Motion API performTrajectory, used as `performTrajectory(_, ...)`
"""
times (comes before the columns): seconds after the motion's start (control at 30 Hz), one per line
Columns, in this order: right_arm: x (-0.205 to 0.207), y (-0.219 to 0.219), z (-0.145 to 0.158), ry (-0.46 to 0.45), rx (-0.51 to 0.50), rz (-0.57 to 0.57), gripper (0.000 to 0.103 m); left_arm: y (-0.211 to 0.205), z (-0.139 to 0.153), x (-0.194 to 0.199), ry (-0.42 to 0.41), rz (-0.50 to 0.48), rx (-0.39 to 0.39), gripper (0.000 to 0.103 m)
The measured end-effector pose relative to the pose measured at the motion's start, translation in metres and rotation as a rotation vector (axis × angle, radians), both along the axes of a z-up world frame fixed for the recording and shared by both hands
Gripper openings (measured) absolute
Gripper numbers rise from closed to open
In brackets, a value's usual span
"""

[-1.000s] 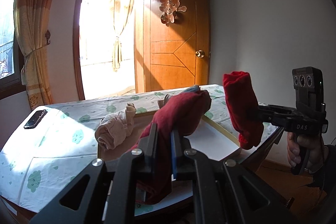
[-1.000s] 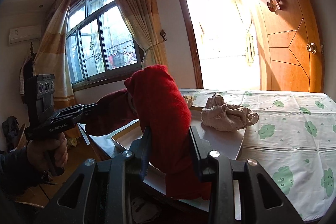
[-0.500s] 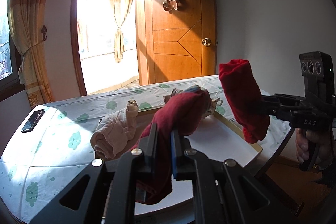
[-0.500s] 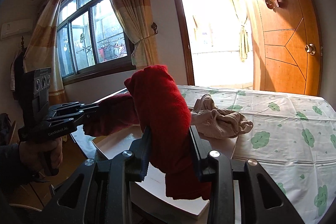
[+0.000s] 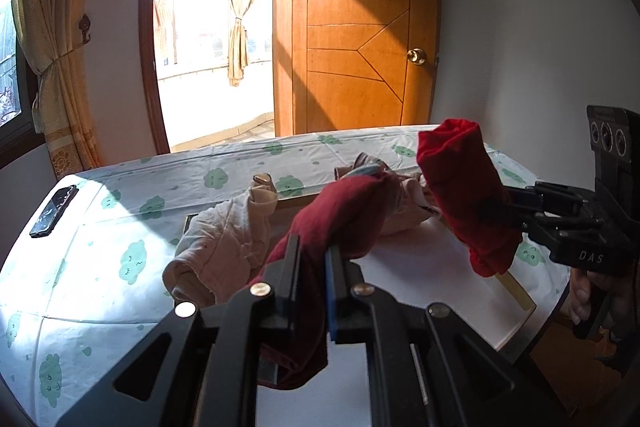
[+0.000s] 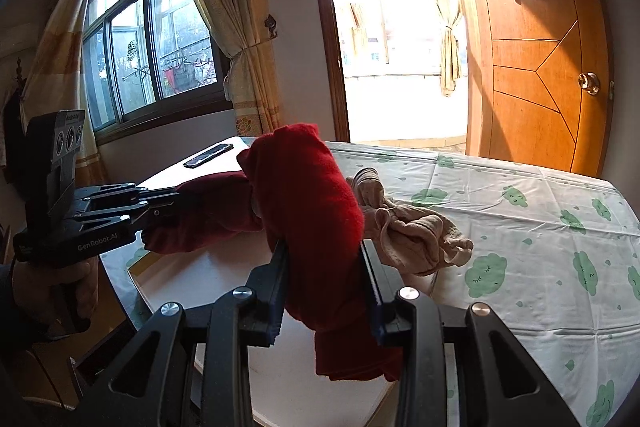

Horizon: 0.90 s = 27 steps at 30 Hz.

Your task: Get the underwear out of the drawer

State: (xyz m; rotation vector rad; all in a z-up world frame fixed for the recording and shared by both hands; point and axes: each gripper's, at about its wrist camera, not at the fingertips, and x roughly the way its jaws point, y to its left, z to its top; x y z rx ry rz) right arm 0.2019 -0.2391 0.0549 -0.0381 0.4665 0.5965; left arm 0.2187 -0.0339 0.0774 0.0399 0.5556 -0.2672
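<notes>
My left gripper (image 5: 312, 247) is shut on a dark red rolled piece of underwear (image 5: 344, 215), which it holds above a flat white-bottomed drawer (image 5: 424, 267) lying on the table. In the right wrist view this left gripper (image 6: 160, 205) comes in from the left with its dark red roll (image 6: 208, 215). My right gripper (image 6: 324, 247) is shut on a brighter red roll (image 6: 316, 199), its jaws held apart by the thick cloth. From the left wrist, the right gripper (image 5: 516, 205) holds that red roll (image 5: 460, 187) at the right. Beige underwear (image 5: 224, 247) lies crumpled at the drawer's far edge.
The table carries a white cloth with green cloud prints (image 6: 540, 247). A dark phone (image 5: 52, 211) lies at its far left corner. More beige cloth (image 6: 416, 239) sits just past the red roll. An orange wooden door (image 5: 356, 59) and a bright doorway stand behind the table.
Both grippers have moved further in over the table with their red rolls still gripped. The table and the beige underwear now look closer. Neither gripper's jaws have changed.
</notes>
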Motion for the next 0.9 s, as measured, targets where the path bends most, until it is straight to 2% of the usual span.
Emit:
performTrajectory(0.23,0.017,0.013,-0.005,0.029,-0.057,-0.008,0.036,0.003,-0.008,0.030,0.103,0.026,-0.049,0.007)
performTrajectory(0.53,0.035,0.034,-0.024,0.084,-0.207,-0.047,0.037,0.006,-0.027,0.073,0.274,0.067,-0.143,0.007)
performTrajectory(0.7,0.042,0.043,-0.027,0.110,-0.249,-0.061,0.037,-0.005,-0.034,0.083,0.317,0.064,-0.096,0.007)
performTrajectory(0.9,0.051,0.055,-0.032,0.151,-0.296,-0.065,0.038,-0.007,-0.039,0.089,0.333,0.072,-0.071,0.008)
